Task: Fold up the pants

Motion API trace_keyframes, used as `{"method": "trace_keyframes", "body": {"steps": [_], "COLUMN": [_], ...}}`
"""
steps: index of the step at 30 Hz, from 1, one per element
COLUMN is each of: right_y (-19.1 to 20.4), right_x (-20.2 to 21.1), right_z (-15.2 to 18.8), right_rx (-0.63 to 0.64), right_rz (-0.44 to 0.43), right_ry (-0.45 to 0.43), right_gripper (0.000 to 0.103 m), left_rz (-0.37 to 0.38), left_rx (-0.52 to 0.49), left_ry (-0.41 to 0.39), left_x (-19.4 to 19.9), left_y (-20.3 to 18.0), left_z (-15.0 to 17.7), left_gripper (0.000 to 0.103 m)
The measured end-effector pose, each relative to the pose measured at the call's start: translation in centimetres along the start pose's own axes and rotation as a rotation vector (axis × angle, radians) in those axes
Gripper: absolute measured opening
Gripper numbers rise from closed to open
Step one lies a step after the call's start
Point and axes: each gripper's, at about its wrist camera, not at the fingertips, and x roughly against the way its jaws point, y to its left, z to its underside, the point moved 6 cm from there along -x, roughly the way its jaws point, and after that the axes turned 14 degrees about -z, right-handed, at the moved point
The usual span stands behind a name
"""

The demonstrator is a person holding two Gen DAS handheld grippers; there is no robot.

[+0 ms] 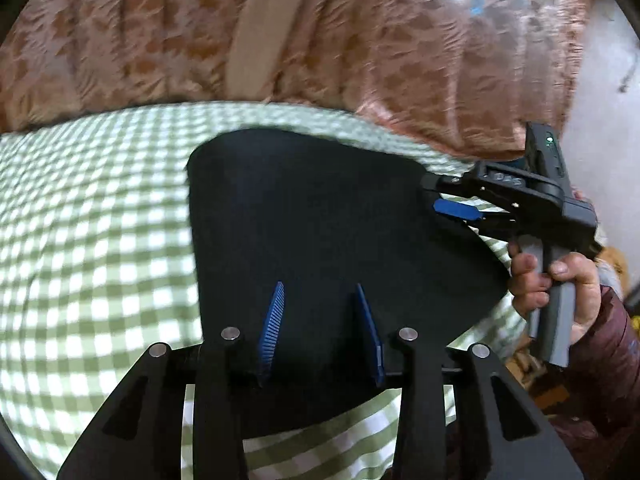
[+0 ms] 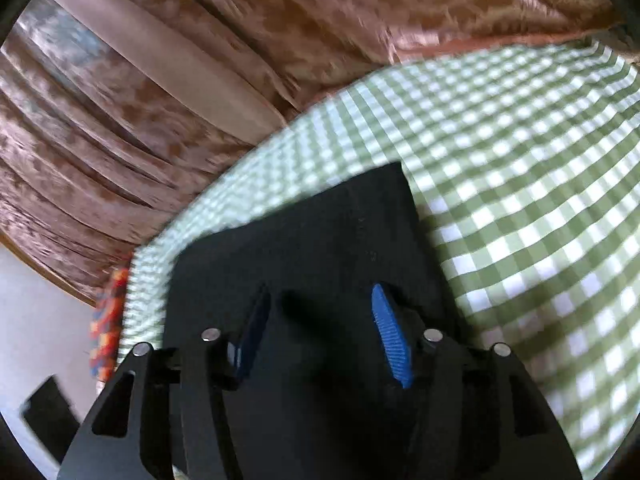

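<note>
In the left wrist view, the left gripper (image 1: 320, 332) sits lowest in the frame with its two blue ribbed fingers (image 1: 273, 328) spread apart over the black pants (image 1: 320, 220), nothing pinched between them. The pants lie as a flat, dark, folded shape on the green-and-white checked sheet (image 1: 100, 240), filling the centre of the view. At about three o'clock the right gripper (image 1: 448, 200) reaches in from the right, tilted down toward the pants' far right edge; one blue finger shows touching the cloth there, but whether it clamps the fabric cannot be told from this side. The person's right hand (image 1: 556, 292) wraps the grey handle, fingers curled around the trigger, with a maroon sleeve (image 1: 612, 340) behind it. In the right wrist view, the right gripper (image 2: 320, 332) also shows its fingers held apart, hovering over the pants (image 2: 312, 240), whose corner points toward one o'clock. Farther off, at twelve o'clock in both views, hangs a patterned brownish-pink curtain (image 1: 360, 40), blurred.
</note>
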Motion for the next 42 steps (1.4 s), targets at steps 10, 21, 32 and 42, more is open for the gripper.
{"method": "trace_keyframes", "body": {"steps": [10, 21, 32, 42], "right_y": [0.9, 5.0, -1.6, -1.6], "right_x": [2.0, 0.9, -3.9, -3.4], "right_z": [-0.1, -3.7, -5.1, -5.2], "right_rx": [0.039, 0.129, 0.026, 0.039], "right_rz": [-0.049, -0.004, 0.113, 0.112], "right_ry": [0.015, -0.011, 0.065, 0.065], "right_gripper": [0.044, 0.062, 0.062, 0.068], "left_rz": [-0.138, -0.252, -0.281, -0.270], "left_rx": [0.033, -0.024, -0.054, -0.032], "left_ry": [-0.035, -0.070, -0.026, -0.004], "left_x": [0.8, 0.4, -2.3, -3.6], "left_y": [0.9, 0.4, 0.0, 0.8], "left_z": [-2.5, -5.3, -5.5, -4.6], "left_gripper": [0.036, 0.036, 0.036, 0.055]}}
